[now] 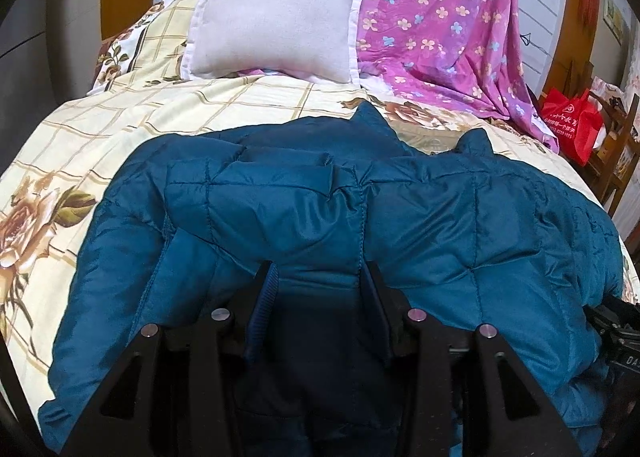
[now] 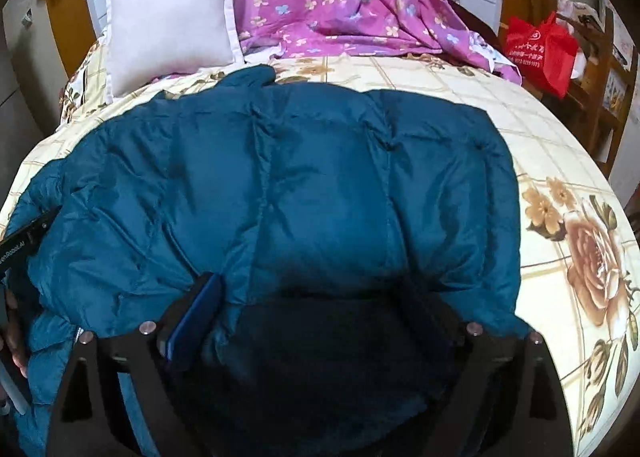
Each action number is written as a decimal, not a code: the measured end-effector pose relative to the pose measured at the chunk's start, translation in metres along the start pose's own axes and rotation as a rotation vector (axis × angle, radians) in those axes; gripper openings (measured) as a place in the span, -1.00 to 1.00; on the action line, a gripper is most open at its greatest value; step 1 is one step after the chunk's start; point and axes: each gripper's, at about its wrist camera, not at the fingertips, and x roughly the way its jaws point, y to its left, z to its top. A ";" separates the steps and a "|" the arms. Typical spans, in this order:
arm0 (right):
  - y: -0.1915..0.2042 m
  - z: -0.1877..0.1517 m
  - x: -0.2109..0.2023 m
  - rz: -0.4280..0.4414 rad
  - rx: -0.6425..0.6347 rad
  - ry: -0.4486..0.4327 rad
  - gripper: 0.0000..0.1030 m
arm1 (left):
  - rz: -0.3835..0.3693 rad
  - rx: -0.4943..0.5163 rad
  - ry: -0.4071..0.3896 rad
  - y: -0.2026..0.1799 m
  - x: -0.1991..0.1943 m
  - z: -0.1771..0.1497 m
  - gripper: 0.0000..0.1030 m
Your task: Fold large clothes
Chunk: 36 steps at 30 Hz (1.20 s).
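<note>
A teal quilted puffer jacket (image 1: 304,193) lies spread across the bed; it also fills the middle of the right wrist view (image 2: 304,177). My left gripper (image 1: 318,277) sits low over the jacket's near edge with its fingers apart and teal fabric bulging between them. My right gripper (image 2: 316,297) is also down at the near edge, fingers wide apart with fabric between them; its right finger is lost in shadow. The other gripper's body shows at the left edge of the right wrist view (image 2: 24,241).
The bed has a cream checked sheet with roses (image 1: 120,125). A white pillow (image 1: 276,13) and a pink flowered cloth (image 1: 448,17) lie at the head. A red bag (image 2: 540,49) sits on wooden furniture at the right.
</note>
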 end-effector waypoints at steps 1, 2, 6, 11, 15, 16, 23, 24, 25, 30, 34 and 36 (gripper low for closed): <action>0.000 0.000 -0.002 0.004 -0.003 0.004 0.81 | 0.009 -0.006 0.005 0.000 -0.003 0.000 -0.35; -0.001 0.001 -0.006 0.012 -0.003 0.010 0.81 | 0.021 -0.017 0.009 0.000 -0.007 0.000 -0.35; -0.011 -0.001 -0.050 0.075 0.033 -0.042 0.81 | 0.028 -0.029 -0.014 0.003 -0.039 0.003 -0.35; -0.025 -0.012 -0.092 0.111 0.076 -0.051 0.82 | -0.024 -0.029 -0.067 0.015 -0.092 -0.003 -0.35; -0.034 -0.029 -0.105 0.063 0.085 -0.013 0.82 | -0.007 -0.042 -0.032 0.032 -0.122 -0.018 -0.35; -0.037 -0.033 -0.107 0.060 0.091 -0.009 0.82 | -0.003 -0.043 -0.026 0.035 -0.125 -0.022 -0.35; -0.051 -0.066 -0.127 0.054 0.116 0.041 0.82 | 0.052 -0.041 0.001 0.066 -0.165 -0.066 -0.35; -0.052 -0.072 -0.131 0.053 0.114 0.048 0.82 | 0.062 -0.035 0.007 0.069 -0.170 -0.073 -0.35; -0.052 -0.077 -0.134 0.054 0.113 0.052 0.82 | 0.066 -0.031 0.011 0.070 -0.173 -0.078 -0.35; -0.057 -0.101 -0.153 0.075 0.120 0.069 0.82 | 0.085 0.017 0.026 0.073 -0.194 -0.112 -0.35; -0.058 -0.118 -0.165 0.075 0.110 0.081 0.82 | 0.097 0.054 0.049 0.071 -0.207 -0.136 -0.35; -0.060 -0.127 -0.170 0.070 0.102 0.094 0.82 | 0.089 0.052 0.054 0.070 -0.212 -0.145 -0.35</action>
